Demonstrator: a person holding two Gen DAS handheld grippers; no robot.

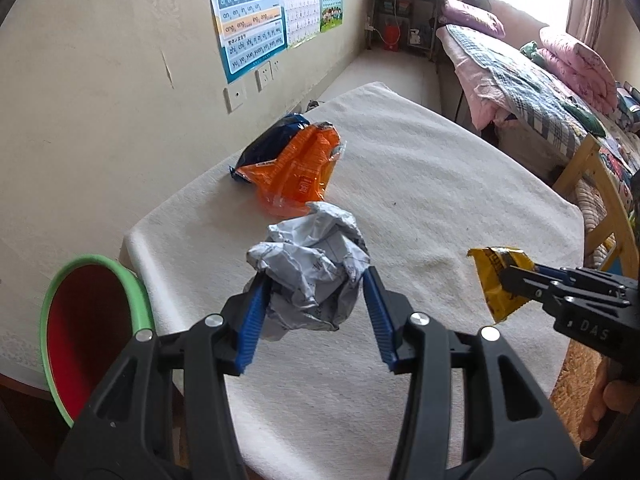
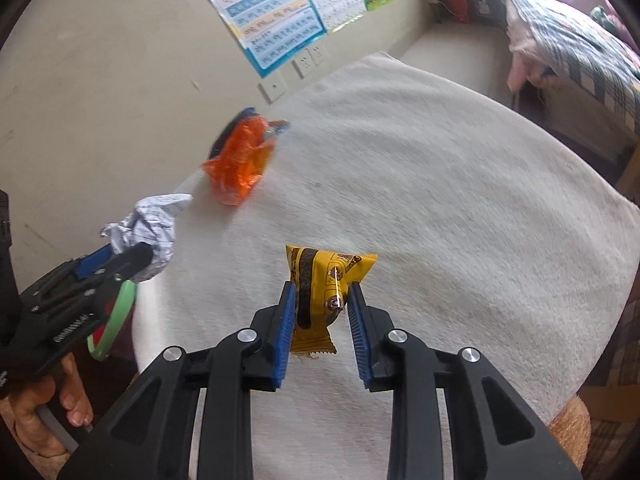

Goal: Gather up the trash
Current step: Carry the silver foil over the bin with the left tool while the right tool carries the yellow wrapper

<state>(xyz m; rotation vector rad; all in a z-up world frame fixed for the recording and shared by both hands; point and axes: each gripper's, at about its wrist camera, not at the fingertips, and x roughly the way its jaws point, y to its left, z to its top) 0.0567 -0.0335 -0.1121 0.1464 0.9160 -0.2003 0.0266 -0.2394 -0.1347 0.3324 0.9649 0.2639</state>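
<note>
The left claw (image 1: pixel 314 280) grips the paper ball (image 1: pixel 308 272); the right claw (image 2: pixel 322 300) pinches the yellow wrapper (image 2: pixel 320 292). The bin (image 1: pixel 86 320) sits left, beside the desk (image 1: pixel 440 200), nearer the left claw.

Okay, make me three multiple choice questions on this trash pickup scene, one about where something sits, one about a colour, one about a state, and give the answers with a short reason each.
1. Where is the orange wrapper?
A. On the white-covered table
B. Inside the bin
C. In a gripper

2. What colour is the rim of the bin beside the table?
A. Blue
B. Green
C. Yellow

3. What is the right gripper doing?
A. Hanging open and empty
B. Gripping the crumpled paper
C. Shut on the yellow packet

Answers:
1 A, it lies on the cloth near the wall.
2 B, a green rim circles the red inside.
3 C, its jaws pinch the packet, while the left gripper holds the crumpled paper.
</note>
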